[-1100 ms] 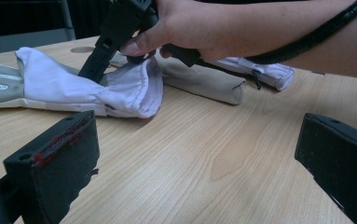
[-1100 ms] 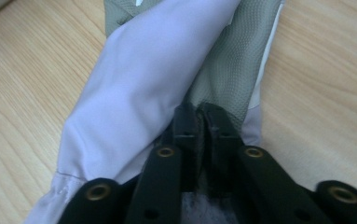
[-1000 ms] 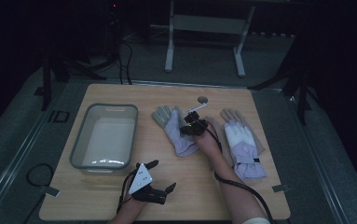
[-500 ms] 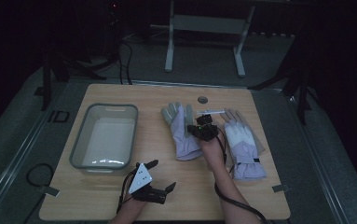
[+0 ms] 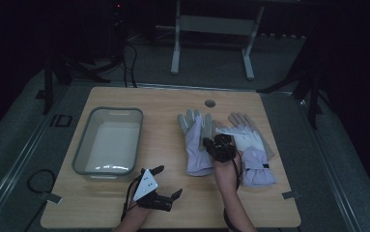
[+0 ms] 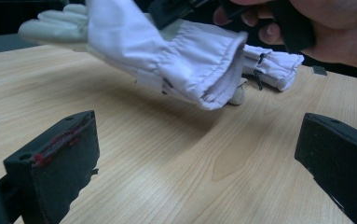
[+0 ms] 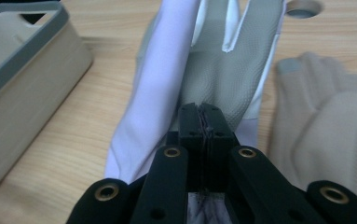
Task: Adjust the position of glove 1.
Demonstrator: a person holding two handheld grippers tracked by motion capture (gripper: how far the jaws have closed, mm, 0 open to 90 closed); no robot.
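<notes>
On your table (image 5: pixel 124 203), the tub (image 5: pixel 107 141) sits left of both gloves. The near glove (image 5: pixel 196 142) lies between the tub and the far glove (image 5: pixel 250 145), which lies rightmost.

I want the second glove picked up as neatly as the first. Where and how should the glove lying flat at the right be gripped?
Grip the right glove at its cuff end, coming from the near table edge. It lies flat, fingers pointing away, so the thick gathered cuff is probably the easiest fold to pinch. The left gripper is open and free; the right gripper is shut on the left glove.
</notes>
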